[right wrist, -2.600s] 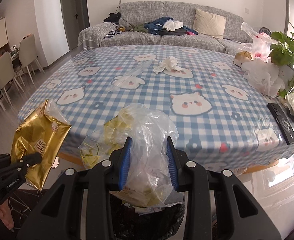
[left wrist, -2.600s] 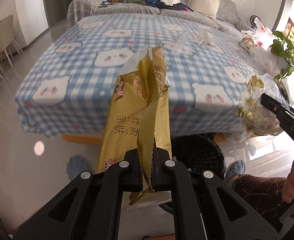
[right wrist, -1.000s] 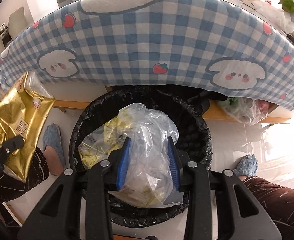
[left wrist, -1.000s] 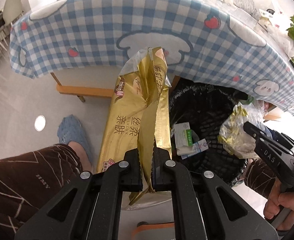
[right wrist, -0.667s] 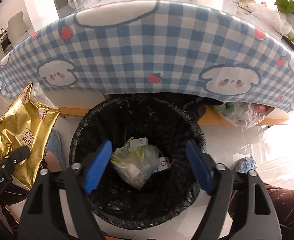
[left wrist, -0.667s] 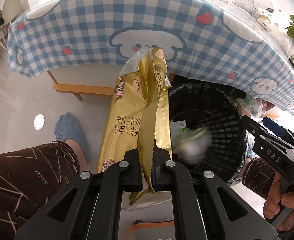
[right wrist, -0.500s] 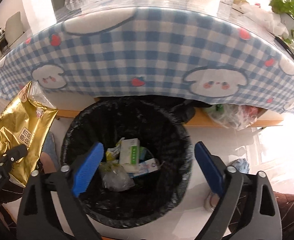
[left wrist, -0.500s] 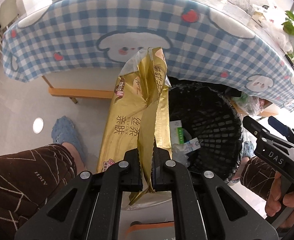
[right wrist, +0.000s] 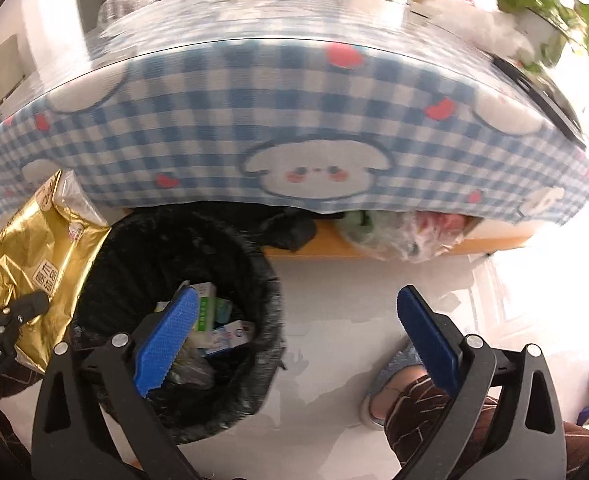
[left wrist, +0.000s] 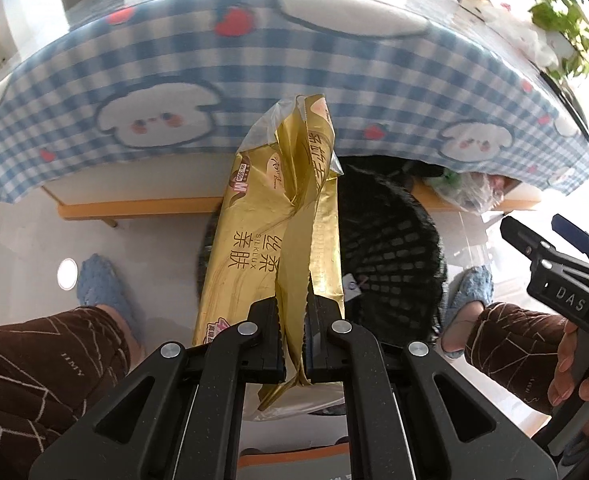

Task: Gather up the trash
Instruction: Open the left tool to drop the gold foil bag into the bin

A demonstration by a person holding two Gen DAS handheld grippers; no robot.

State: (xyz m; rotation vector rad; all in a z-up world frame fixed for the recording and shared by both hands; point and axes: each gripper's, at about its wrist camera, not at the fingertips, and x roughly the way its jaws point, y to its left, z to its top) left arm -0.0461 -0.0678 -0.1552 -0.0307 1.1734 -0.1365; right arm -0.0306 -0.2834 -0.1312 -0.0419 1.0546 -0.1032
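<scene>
trash is in two places: the gold wrapper (left wrist: 278, 240) is pinched between the pressed-together fingers of the left gripper (left wrist: 294, 344), hanging beside the near rim of the black bin (right wrist: 174, 280). the right gripper (right wrist: 294, 340) has its blue pads (right wrist: 166, 336) spread wide, opening the last bit, with nothing between them. a second ago they clamped a clear plastic bag; it now seems to lie in the bin among small cartons (right wrist: 210, 312), though it is blurred. that piece looks done, and the wrapper is probably next to drop. the checked tablecloth (right wrist: 294, 120) hangs just behind the bin.
</scene>
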